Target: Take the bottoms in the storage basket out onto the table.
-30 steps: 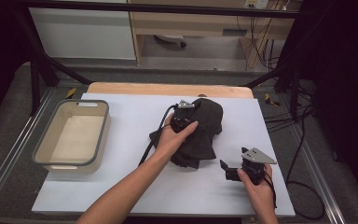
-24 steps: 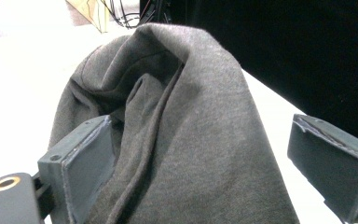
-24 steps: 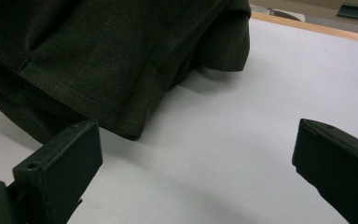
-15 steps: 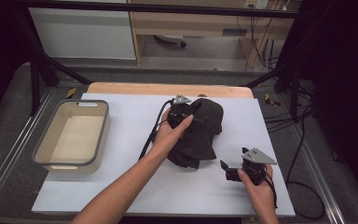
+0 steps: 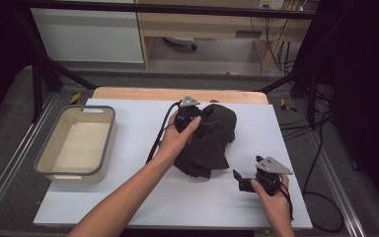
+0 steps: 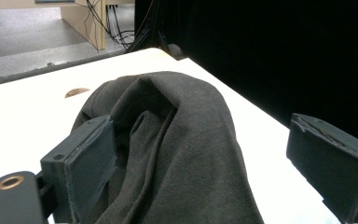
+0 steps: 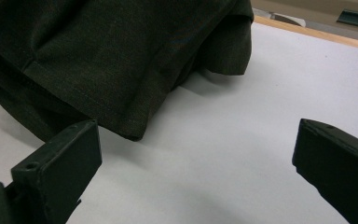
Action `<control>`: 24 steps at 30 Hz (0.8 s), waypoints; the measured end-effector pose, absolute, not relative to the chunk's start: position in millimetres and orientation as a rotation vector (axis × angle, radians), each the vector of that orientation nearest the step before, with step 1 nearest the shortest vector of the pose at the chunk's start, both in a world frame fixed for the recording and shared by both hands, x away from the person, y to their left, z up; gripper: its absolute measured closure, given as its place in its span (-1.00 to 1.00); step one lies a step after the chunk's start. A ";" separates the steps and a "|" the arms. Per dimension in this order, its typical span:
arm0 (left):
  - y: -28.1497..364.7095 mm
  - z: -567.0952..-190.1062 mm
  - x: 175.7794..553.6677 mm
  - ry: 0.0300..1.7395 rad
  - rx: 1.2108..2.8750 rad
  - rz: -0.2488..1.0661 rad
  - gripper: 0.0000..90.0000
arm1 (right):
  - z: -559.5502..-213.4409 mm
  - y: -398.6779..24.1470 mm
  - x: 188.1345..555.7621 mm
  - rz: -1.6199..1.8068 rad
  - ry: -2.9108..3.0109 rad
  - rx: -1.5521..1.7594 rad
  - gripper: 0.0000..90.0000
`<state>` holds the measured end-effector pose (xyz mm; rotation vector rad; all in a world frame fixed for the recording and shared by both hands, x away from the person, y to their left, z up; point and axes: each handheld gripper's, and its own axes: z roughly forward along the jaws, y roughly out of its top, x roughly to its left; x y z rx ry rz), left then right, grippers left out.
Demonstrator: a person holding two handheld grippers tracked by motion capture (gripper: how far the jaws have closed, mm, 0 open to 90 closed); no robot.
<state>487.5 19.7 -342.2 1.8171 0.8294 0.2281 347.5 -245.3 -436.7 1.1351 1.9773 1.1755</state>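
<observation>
**Left gripper moved up over the dark cloth, jaws wide**

Compared with a second earlier, the left gripper (image 5: 188, 117) had travelled from the middle of the crumpled dark garment (image 5: 212, 140) toward its far edge, the hand riding on top of the cloth. In the left gripper view its jaws stood spread, with a raised fold of the garment (image 6: 168, 154) between them and one jaw against the fabric, nothing yet pinched. This suggested a grasp on the upper fold was being lined up.

The right gripper (image 5: 249, 182) had not shifted; it rested on the white table (image 5: 128, 197) near the front edge, just beside the garment's hem (image 7: 121, 70), jaws likewise apart and empty. The beige bin (image 5: 76, 143) stood well apart at the left.

No brand, label or writing could be read on anything.
</observation>
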 end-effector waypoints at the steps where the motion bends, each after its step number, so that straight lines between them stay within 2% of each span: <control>1: 20.4 -340.6 486.9 0.825 1.818 0.232 -0.82 | -436.9 -245.2 347.8 1.171 1.981 1.134 -0.95; 5: 21.3 -335.1 485.2 0.798 1.840 0.266 -0.82 | -436.4 -247.5 348.1 1.168 1.976 1.135 -0.94; 24: 26.7 -315.7 482.9 0.773 1.830 0.225 -0.79 | -437.4 -246.0 347.9 1.154 1.934 1.147 -0.97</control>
